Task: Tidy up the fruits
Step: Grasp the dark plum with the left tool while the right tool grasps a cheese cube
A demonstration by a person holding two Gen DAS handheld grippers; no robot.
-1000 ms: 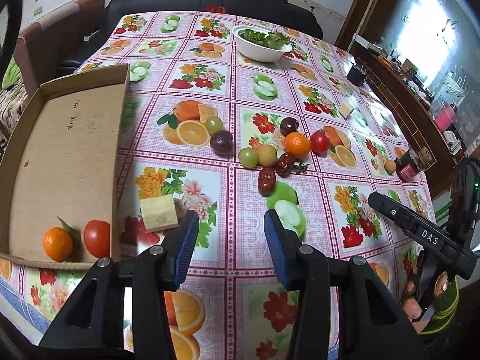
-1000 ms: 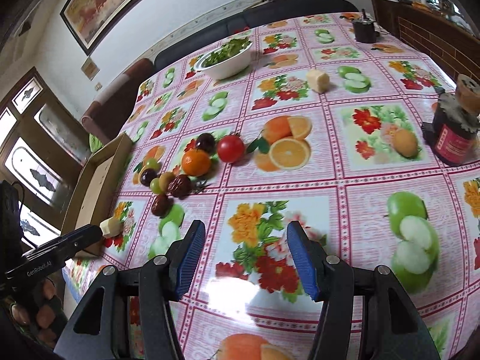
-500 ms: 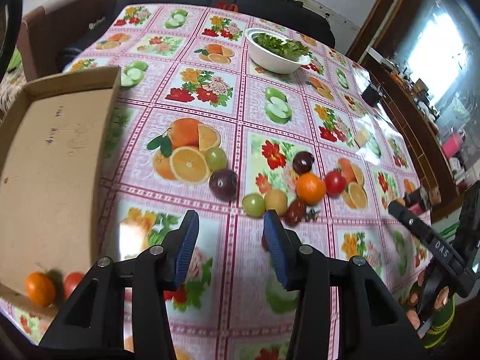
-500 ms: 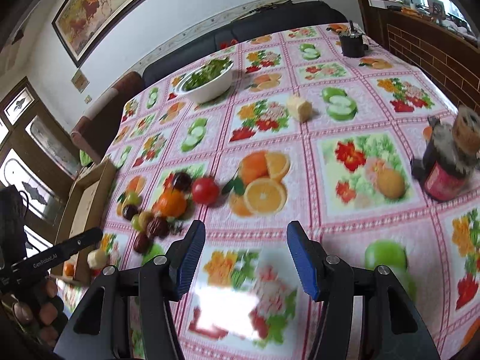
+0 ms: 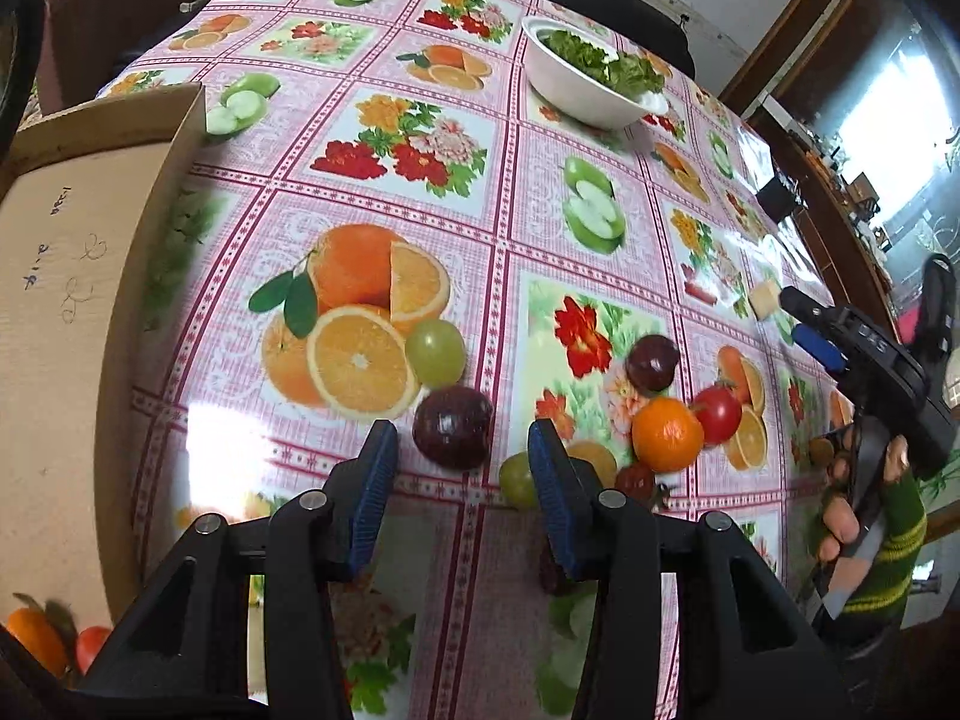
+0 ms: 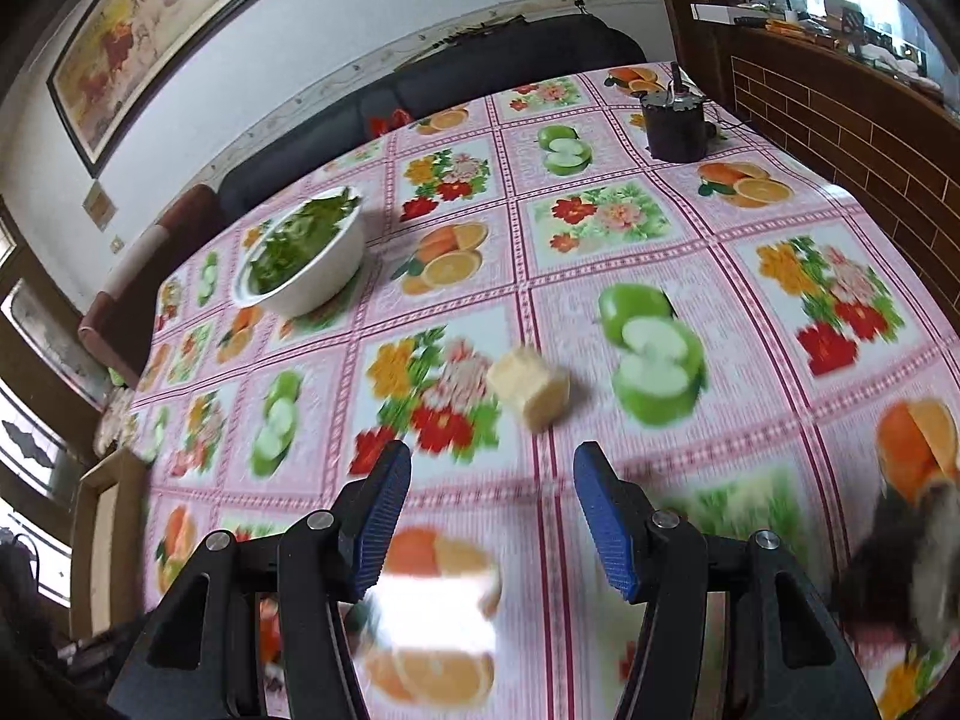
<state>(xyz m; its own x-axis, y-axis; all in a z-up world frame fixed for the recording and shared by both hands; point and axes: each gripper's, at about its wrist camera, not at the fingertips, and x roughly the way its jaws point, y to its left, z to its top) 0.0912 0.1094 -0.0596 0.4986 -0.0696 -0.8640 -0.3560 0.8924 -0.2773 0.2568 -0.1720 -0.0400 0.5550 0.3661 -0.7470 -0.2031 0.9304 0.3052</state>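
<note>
In the left wrist view, loose fruit lies on the fruit-print tablecloth (image 5: 372, 180). A dark plum (image 5: 451, 435) sits just ahead of my open left gripper (image 5: 462, 471), level with its fingertips and untouched. Around it are a green grape (image 5: 435, 351), a second grape (image 5: 517, 480) half behind the right finger, another dark plum (image 5: 651, 363), a tangerine (image 5: 667, 433) and a tomato (image 5: 717, 414). The cardboard box (image 5: 60, 300) at left holds an orange (image 5: 33, 639) and a tomato (image 5: 90, 648). My right gripper (image 6: 492, 480) is open and empty, with a yellow cube (image 6: 531, 387) ahead of it.
A white bowl of greens (image 5: 588, 81) stands at the far side of the table. A black pot (image 6: 675, 126) sits at the far right corner, and a blurred jar (image 6: 900, 558) is near right. A hand (image 5: 852, 504) holds the right gripper (image 5: 801, 321) beside the fruit.
My left gripper has moved forward from beside the box to the fruit cluster. My right gripper has swung away from the fruit toward the yellow cube. Both stayed open.
</note>
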